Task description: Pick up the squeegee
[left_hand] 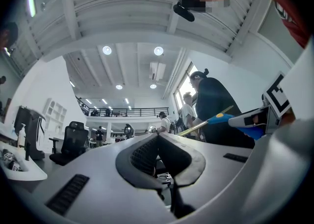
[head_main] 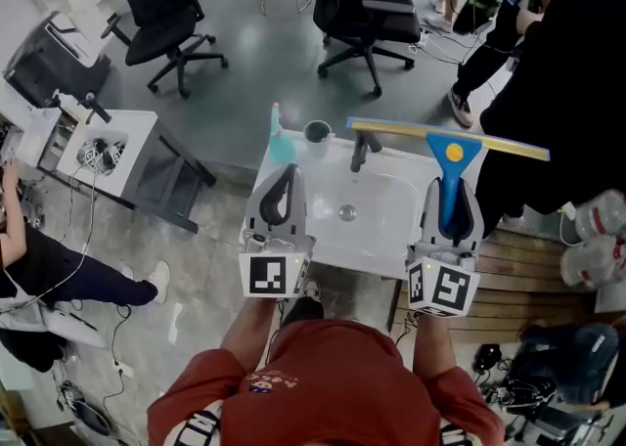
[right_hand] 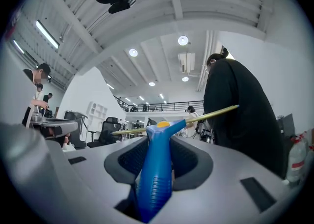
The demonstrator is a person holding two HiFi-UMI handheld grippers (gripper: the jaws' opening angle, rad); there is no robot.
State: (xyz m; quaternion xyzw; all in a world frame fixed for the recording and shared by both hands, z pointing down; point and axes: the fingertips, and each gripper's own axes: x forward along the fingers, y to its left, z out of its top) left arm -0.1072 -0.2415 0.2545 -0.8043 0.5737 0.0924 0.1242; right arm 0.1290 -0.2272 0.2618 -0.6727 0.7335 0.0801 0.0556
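Left hand-held gripper [head_main: 285,180] empty, right one [head_main: 451,192] full.

1. On the sink's [head_main: 391,234] far rim stand the faucet [head_main: 360,152] at the middle, the cup [head_main: 316,130] left of it and the bottle [head_main: 280,144] at the left corner.
2. The left gripper [head_main: 284,175] is over the sink's left edge and the right gripper [head_main: 451,201] over its right edge.
3. The squeegee [head_main: 451,165] stands between the right gripper's jaws, its blade crossways above the sink's far right corner.
4. Two office chairs [head_main: 161,9] stand beyond the sink, a side table [head_main: 127,131] to its left and a person [head_main: 567,72] to its right.

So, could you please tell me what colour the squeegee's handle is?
The squeegee handle is blue; it shows best in the right gripper view.
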